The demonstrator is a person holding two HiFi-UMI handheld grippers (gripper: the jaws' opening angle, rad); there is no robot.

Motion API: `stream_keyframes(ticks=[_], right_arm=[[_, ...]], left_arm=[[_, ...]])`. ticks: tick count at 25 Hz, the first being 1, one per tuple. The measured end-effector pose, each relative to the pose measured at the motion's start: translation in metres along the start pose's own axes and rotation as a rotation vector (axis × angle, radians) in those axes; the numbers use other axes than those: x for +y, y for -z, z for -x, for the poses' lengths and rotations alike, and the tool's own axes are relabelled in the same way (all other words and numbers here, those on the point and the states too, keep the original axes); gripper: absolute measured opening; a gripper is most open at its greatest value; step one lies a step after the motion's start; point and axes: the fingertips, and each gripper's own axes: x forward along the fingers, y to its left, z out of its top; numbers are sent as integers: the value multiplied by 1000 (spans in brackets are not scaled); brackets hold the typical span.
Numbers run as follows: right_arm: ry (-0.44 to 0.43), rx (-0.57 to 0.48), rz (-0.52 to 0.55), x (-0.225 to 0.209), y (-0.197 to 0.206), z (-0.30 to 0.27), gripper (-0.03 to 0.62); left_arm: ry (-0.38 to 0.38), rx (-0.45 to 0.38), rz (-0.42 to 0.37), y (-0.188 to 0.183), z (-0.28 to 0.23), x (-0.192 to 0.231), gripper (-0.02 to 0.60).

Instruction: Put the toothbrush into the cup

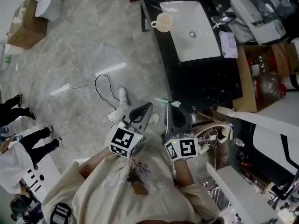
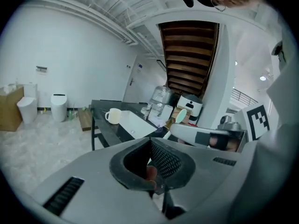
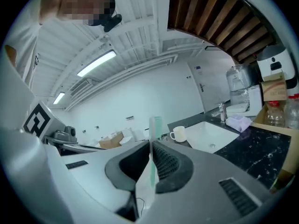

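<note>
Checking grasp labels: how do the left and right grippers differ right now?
The right gripper is shut on the pale green toothbrush, whose head sticks out past the jaw tips; the left gripper is shut on nothing. In the head view the right gripper sits at the black counter's edge, the left gripper over the floor. Both are grey and face the cup.

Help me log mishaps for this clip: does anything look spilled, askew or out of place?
Nothing much. The cup stands upright on the counter beside the sink, and the toothbrush sits straight between the fingers of the right gripper. Only a cable lies loose on the floor.
</note>
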Motion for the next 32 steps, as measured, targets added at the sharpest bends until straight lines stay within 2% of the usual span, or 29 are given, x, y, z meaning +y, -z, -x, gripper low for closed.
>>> stream_keyframes(ticks=[5,12,18,22,27,32], right_arm=[[-16,-38,44,37,-28,-58,35],[46,-41,43,80,-45,-146,35],[140,-72,45,109,-63,-200,35],[202,-58,27,119,-63,-227,35],[252,-15,24,103,-67,-257,35],[277,-11,39,61,-87,-296,35]], left_arm=[[-23,-60,13,-39,16,63,3],[-1,-130,-8,-102,39,164,3],[45,-102,-20,-128,58,239,3],[83,-73,-10,-137,50,278,3],[121,-38,40,-146,19,306,3],[147,-43,12,-179,-25,316,3]])
